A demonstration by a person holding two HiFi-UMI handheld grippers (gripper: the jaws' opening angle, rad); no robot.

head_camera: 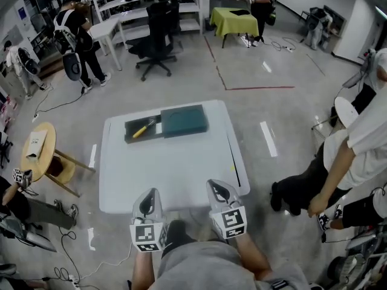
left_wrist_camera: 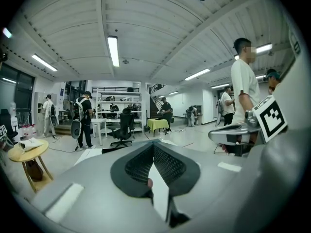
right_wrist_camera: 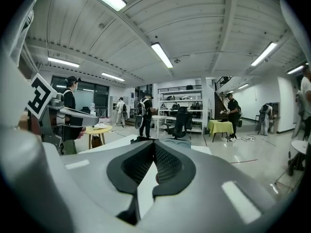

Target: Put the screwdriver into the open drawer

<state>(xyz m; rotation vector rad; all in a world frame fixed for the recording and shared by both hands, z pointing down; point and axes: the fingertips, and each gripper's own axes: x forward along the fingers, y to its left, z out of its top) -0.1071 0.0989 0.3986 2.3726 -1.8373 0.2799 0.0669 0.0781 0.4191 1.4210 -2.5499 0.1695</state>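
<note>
A yellow-handled screwdriver (head_camera: 143, 128) lies inside the open black drawer (head_camera: 132, 137), which sticks out to the left of a dark green cabinet (head_camera: 184, 121) on the far part of the white table (head_camera: 175, 168). My left gripper (head_camera: 149, 193) and right gripper (head_camera: 217, 185) hover side by side over the table's near edge, far from the drawer. Both are shut with nothing held. In the left gripper view the left gripper (left_wrist_camera: 153, 147) has its jaws together at the tips. The right gripper (right_wrist_camera: 154, 147) looks the same in its own view.
A round wooden stool (head_camera: 40, 151) stands left of the table. A person (head_camera: 354, 156) stands close at the right, and others are further back. A black office chair (head_camera: 158, 32), shelves and a yellow-clothed table (head_camera: 234, 18) are far behind.
</note>
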